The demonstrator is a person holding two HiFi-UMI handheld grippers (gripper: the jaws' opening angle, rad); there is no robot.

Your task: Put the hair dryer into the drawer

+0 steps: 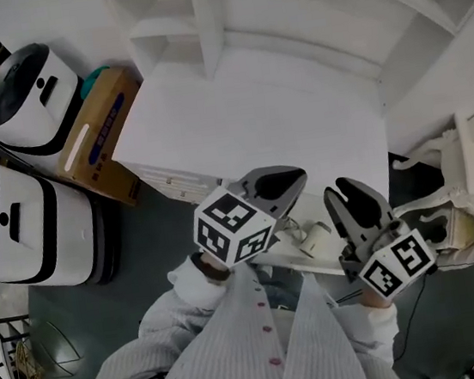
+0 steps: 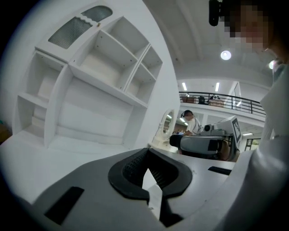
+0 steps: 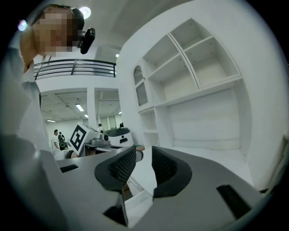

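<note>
White and half hidden, the hair dryer (image 1: 317, 239) lies below the desk (image 1: 254, 121) edge; left gripper (image 2: 146, 169) clenched empty, right gripper (image 3: 143, 164) half-open, empty.

The desk (image 1: 253, 113) fills the middle, with shelves (image 1: 205, 15) along its far side. A box (image 1: 103, 128) sits just left of the desk. Further left are the far machine (image 1: 30, 99) and the near machine (image 1: 17, 226). Bags (image 1: 470, 180) lie to the right of the desk. The left gripper (image 1: 259, 194) and right gripper (image 1: 356, 207) are side by side over the desk's near edge.
</note>
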